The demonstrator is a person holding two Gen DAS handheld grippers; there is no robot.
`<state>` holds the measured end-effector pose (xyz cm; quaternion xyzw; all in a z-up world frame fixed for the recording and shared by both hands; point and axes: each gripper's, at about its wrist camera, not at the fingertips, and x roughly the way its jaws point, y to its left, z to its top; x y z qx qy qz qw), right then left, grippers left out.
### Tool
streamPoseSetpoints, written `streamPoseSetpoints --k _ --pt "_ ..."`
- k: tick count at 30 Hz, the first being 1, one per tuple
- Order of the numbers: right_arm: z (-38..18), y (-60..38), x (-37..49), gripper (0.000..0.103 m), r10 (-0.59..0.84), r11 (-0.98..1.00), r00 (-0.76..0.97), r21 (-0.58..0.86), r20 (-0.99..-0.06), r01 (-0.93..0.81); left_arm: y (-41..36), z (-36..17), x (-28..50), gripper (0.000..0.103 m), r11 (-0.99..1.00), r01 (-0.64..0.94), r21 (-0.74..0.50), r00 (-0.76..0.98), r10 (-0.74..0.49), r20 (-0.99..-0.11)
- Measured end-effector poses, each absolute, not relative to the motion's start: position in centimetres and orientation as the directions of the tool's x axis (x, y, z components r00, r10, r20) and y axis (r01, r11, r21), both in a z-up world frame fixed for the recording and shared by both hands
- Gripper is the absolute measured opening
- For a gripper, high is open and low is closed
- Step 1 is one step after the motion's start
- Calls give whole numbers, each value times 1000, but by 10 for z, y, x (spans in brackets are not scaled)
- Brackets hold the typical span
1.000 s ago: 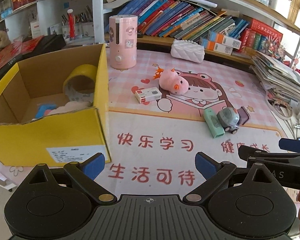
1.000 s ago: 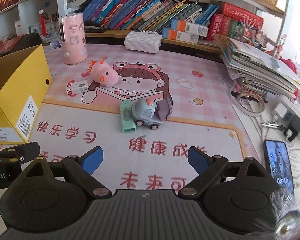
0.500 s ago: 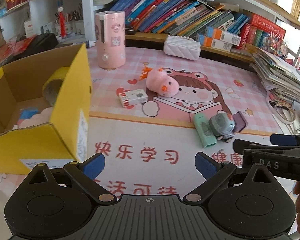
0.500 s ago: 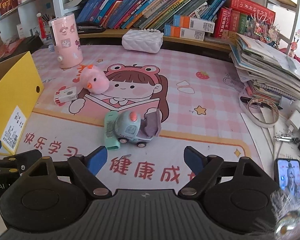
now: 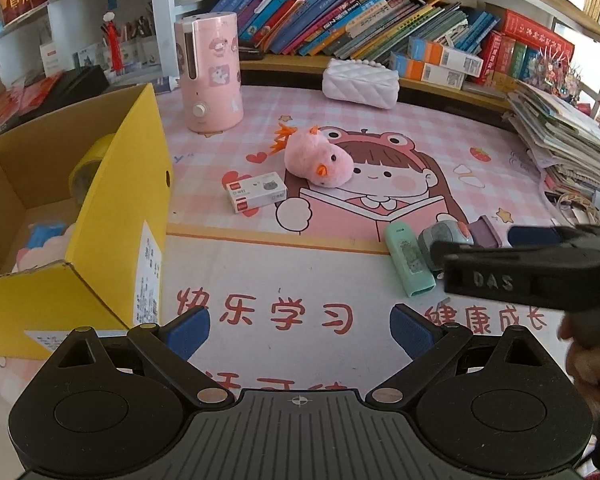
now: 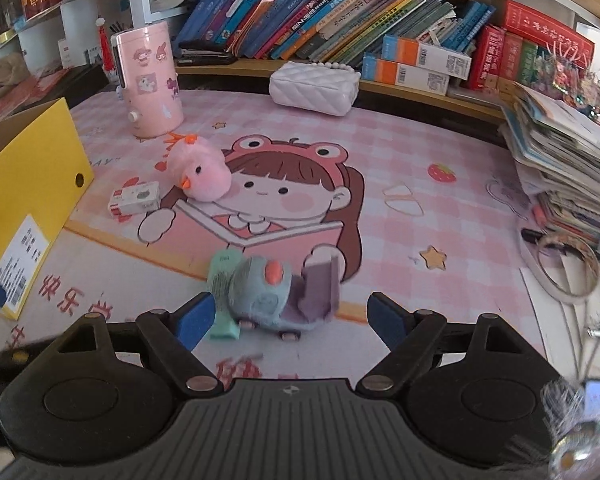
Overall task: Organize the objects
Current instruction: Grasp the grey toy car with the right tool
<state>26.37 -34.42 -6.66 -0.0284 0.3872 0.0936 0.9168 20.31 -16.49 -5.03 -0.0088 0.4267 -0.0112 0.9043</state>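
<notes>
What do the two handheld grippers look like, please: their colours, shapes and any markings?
Both are black plastic. The left gripper and the right gripper each have two angular arms ending in blue pads, round discs at the base, brass-coloured pivot pins and a ribbed grey centre plate with a small crosshair mark. Seen from the side, the right one carries raised letters "DAS".

Bright daylight from upper right, fisheye-bent edges, slight blur

Eraser box (image 5: 256, 192) between cardboard box (image 5: 120, 216), plush (image 5: 320, 158).
</notes>
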Motion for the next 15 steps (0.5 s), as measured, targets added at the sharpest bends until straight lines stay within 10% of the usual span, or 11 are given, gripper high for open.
streamPoseSetpoints --k 6,15 --pt "-75 -342 281 78 171 977 660 41 -731 -208 -167 -51 207 98 1000 21 -13 637 -23 -771" --pt "-67 -353 281 40 248 966 647 138 -721 -217 -177 -52 218 97 999 41 -29 638 -48 -768"
